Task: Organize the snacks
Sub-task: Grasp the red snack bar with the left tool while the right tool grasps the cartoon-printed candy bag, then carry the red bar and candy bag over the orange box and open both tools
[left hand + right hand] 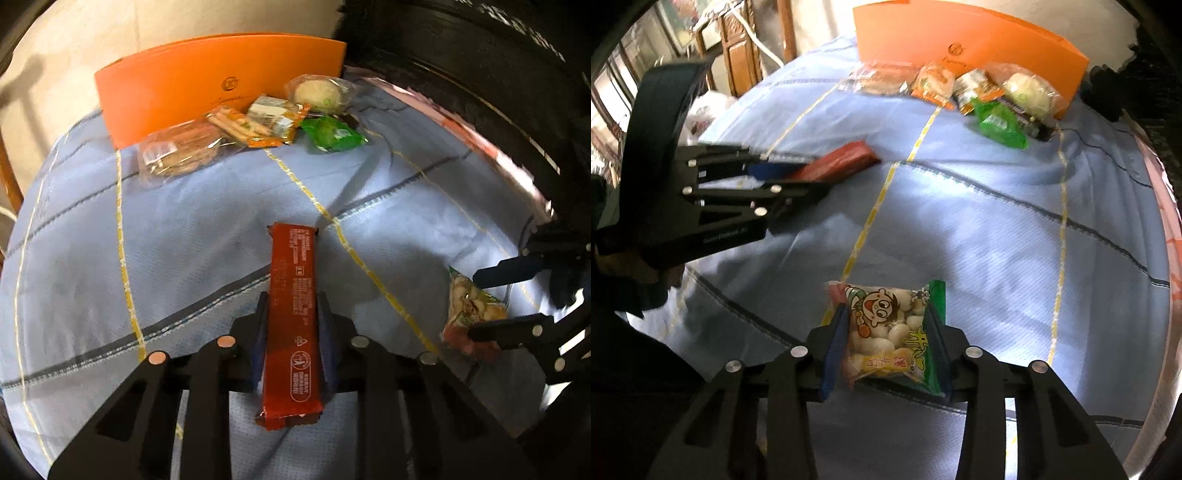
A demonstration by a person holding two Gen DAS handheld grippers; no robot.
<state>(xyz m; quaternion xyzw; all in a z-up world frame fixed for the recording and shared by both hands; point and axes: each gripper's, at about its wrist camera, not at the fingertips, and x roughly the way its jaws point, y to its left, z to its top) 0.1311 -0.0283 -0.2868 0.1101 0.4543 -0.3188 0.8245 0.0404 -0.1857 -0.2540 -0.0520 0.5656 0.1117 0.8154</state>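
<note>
My left gripper (293, 302) is shut on a long red snack bar (291, 317) and holds it over the blue cloth; the bar sticks out past the fingertips. It also shows in the right wrist view (838, 162). My right gripper (886, 314) is shut on a small cartoon-printed bag of white puffs (890, 328); the bag also shows at the right of the left wrist view (469, 306). Far ahead, a pile of snacks lies against an orange box (207, 81): a green packet (332, 134), a white bun (321, 94), orange packets (251, 123), a clear cookie pack (177, 151).
A blue checked cloth (184, 229) with yellow and dark lines covers the table. A dark wall or tyre-like shape (498, 92) rises at the right. Wooden furniture (738, 55) and a white cable stand beyond the table's far left in the right wrist view.
</note>
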